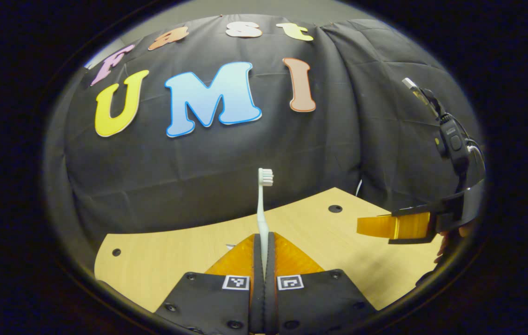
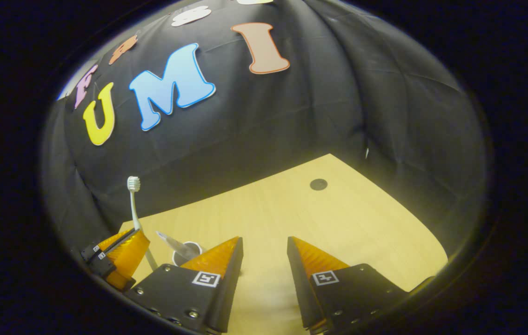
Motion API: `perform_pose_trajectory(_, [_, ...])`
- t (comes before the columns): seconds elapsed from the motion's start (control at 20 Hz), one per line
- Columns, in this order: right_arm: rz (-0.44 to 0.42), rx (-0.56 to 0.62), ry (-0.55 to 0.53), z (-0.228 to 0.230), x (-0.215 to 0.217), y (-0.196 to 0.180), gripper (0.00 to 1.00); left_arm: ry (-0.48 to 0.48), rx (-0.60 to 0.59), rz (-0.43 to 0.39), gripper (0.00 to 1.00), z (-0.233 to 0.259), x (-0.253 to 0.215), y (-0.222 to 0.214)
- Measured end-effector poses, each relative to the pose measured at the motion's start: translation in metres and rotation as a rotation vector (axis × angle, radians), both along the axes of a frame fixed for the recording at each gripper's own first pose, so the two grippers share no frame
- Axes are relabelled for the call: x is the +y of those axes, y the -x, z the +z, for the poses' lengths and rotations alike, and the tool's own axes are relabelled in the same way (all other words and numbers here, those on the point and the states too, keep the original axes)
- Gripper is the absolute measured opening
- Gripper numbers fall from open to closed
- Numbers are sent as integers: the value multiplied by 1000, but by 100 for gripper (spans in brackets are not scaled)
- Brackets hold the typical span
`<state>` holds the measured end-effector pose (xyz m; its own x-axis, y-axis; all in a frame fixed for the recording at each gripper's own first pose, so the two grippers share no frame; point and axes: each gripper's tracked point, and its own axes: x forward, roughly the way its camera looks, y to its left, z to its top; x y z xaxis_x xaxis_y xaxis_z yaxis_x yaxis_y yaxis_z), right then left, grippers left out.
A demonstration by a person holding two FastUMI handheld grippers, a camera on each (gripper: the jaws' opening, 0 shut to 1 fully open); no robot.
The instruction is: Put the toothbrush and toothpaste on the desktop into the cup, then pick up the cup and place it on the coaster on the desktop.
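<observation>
Toothbrush (image 1: 262,209) stands upright, bristle head up, handle clamped between both fingers of left gripper (image 1: 264,242), jaws closed narrow on it, raised above desktop (image 1: 175,251) approx. mid-width near front edge. Right gripper view shows same toothbrush (image 2: 132,204) held at far left, w/ cup (image 2: 188,251) just beside it near desktop's front-left area; toothpaste (image 2: 173,242) tube leans tilted in cup, one end sticking out over rim. Right gripper (image 2: 264,256) is wide open, nothing between fingers, hovering over bare wood. Open room: desktop (image 2: 338,218) bare from centre to right edge and back corner, one dark round hole cover (image 2: 318,184) near back edge. Coaster: cannot tell location.
</observation>
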<state>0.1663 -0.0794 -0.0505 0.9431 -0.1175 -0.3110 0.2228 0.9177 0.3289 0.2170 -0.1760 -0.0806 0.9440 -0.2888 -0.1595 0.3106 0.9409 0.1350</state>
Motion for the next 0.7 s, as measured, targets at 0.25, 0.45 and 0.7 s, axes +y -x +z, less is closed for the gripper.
perform_pose_trajectory(0.25, [-45, 35, 9, -11, -27, 11, 57, -54, -28, -27, 8, -12, -14, -32])
perform_pose_trajectory(0.45, [-55, 59, 17, -19, -35, 12, 57, -74, -17, -20, 8, -26, -13, -56])
perform_pose_trajectory(0.7, [-37, 90, 30, -28, -31, 9, 57, -81, -30, 22, 7, -32, -3, -67])
